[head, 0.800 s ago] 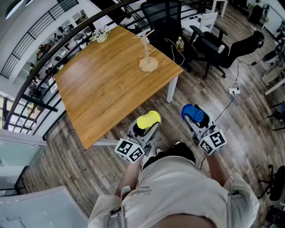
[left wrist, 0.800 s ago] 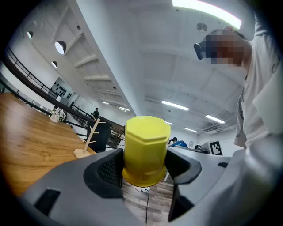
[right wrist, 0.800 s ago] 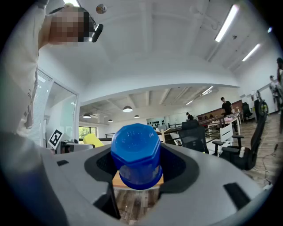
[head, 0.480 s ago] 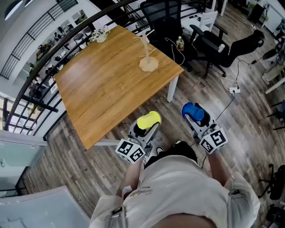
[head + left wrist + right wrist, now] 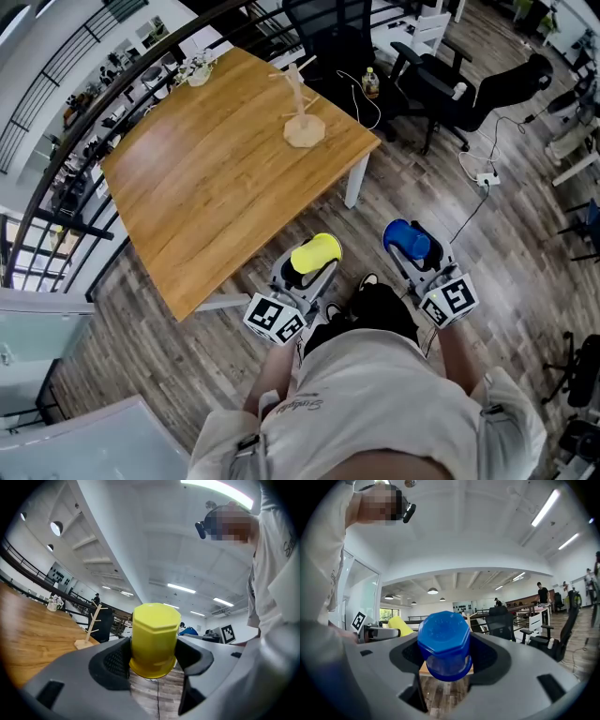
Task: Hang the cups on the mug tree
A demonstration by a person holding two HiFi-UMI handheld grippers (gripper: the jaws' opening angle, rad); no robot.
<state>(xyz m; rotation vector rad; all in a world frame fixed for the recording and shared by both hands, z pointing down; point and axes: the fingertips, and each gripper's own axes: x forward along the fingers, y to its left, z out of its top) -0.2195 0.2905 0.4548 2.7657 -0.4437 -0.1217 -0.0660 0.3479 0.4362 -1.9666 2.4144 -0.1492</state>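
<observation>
Cups: two. Left gripper (image 5: 307,267) is clamping one yellow cup (image 5: 314,253) between widely spread fingers. Right gripper (image 5: 412,251) is gripping one blue cup (image 5: 406,239) the same way. Mug tree (image 5: 300,103): one, standing on the wooden table (image 5: 206,178), well ahead of both sets of fingertips. Both grippers are pointing level, side by side in front of the person's torso, short of the table's near edge. Cup handles are not showing in any view, and the tree's pegs are appearing too small to count.
</observation>
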